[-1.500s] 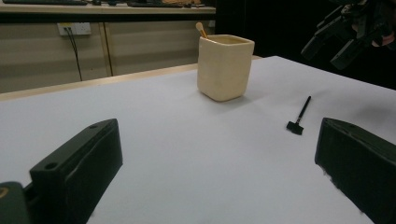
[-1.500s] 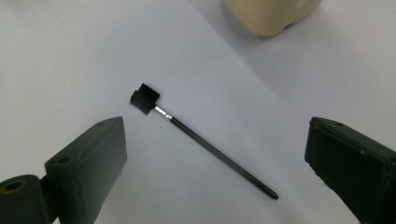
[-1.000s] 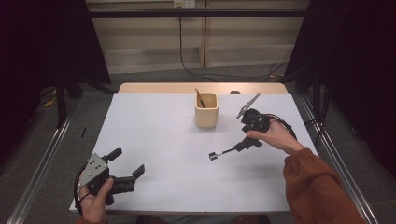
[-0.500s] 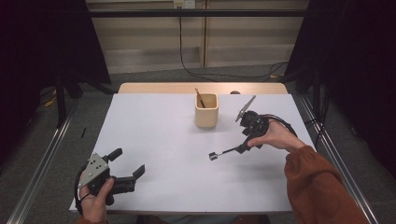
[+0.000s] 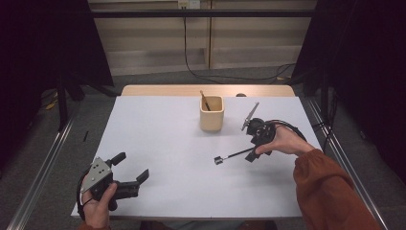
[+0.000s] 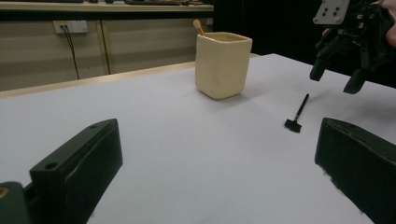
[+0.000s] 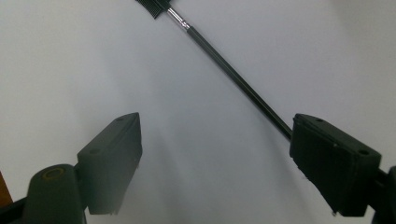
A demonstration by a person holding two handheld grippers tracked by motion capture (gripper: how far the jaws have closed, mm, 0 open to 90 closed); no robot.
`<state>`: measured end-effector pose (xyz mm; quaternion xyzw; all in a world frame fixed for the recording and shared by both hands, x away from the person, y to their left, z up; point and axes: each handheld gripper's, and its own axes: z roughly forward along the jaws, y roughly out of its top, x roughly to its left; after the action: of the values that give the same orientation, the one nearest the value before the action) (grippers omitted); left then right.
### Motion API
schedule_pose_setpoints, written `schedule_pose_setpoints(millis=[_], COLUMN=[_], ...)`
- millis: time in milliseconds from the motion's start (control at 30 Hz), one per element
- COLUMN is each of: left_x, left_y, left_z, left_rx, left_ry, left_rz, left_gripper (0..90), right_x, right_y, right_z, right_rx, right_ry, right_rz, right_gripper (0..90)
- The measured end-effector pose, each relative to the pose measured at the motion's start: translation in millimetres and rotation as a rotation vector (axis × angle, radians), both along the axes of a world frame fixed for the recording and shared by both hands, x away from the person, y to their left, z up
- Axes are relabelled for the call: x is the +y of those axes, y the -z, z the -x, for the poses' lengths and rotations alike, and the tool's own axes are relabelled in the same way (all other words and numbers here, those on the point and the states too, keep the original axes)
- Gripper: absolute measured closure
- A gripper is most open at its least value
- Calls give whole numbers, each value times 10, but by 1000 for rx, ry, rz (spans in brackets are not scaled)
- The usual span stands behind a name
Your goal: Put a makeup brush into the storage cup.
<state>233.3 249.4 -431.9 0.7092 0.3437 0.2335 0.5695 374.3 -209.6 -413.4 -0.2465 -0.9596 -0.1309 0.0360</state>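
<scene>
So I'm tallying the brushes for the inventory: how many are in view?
2. One black brush lies flat on the white table, its handle end under the right gripper. One wooden-handled brush stands in the beige cup; more may be hidden inside.

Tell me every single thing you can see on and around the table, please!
Table: one, white top with a wooden far edge, middle of the high view.
Cup: one, cream, squarish, upright at the far middle of the table.
Stick in the cup: one, tan, leaning out of the cup's top.
Brush: one, black, thin handle with a small flat head, lying on the table, its handle end by the right gripper's jaws.
Cables: black, on the floor beyond the table.
Left gripper: one, black with a grey plate, open, near left corner.
Right gripper: one, black, jaws apart and just been closing over the brush handle.
Sleeve: one, orange, right arm.
</scene>
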Motion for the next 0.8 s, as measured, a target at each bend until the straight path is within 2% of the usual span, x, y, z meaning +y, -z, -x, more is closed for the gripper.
schedule_pose_setpoints(millis=[100, 300, 367, 567, 800], left_x=[-1, 4, 3, 4, 3], left_y=[1, 4, 2, 2, 3], left_z=[-1, -3, 1, -2, -4], left_rx=[1, 4, 1, 2, 1], left_ry=[1, 0, -1, -1, 3], left_rz=[0, -1, 0, 0, -1], left_gripper=[8, 8, 8, 8, 8], right_x=[23, 76, 92, 147, 231], right_y=[4, 42, 50, 34, 59], right_z=[3, -22, -27, -46, -80], right_rx=[-2, -19, -42, -65, -65], right_ry=[-7, -56, -73, -98, -129], right_rz=[1, -4, -4, -15, -13], right_gripper=[179, 222, 241, 262, 318])
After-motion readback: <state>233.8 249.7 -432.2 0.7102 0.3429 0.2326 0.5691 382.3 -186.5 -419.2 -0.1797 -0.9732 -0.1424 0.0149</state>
